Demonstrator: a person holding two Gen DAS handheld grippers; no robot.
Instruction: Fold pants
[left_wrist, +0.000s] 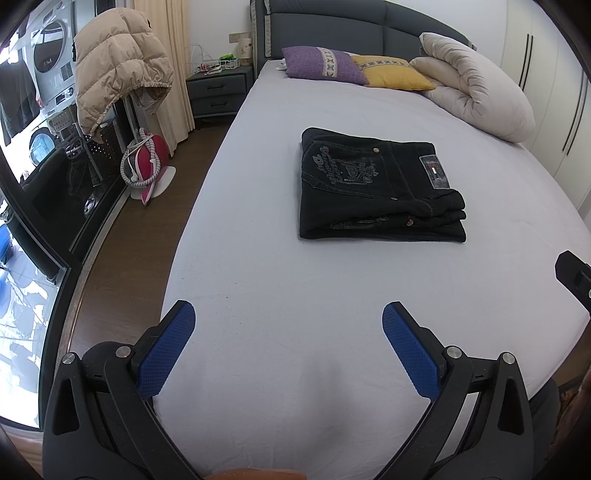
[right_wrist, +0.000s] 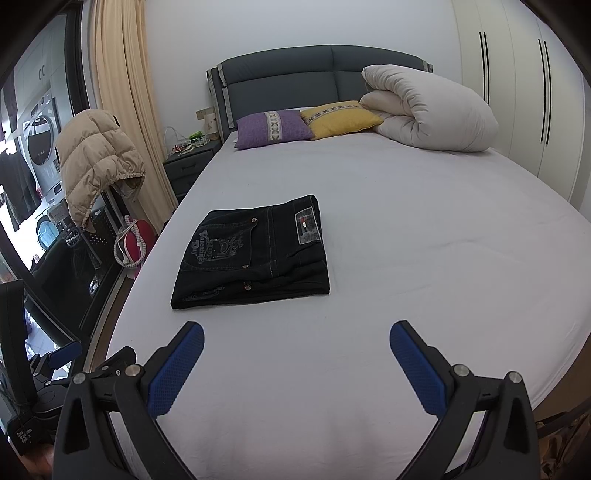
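Nearest the cameras, the left gripper (left_wrist: 288, 314) and the right gripper (right_wrist: 296, 332) are held above the near end of the bed (left_wrist: 295, 280), each with its jaws spread wide and nothing caught between the blue pads (left_wrist: 168, 350). Beyond them, well apart from both grippers, the dark pants (left_wrist: 376, 184) are seen lying folded into a compact stack on the pale sheet, the pocket embroidery and label turned upward. Farther back, a purple pillow (right_wrist: 273, 128), a yellow pillow (right_wrist: 340, 119) and a rolled duvet (right_wrist: 428, 110) are set against the grey headboard (right_wrist: 295, 85).
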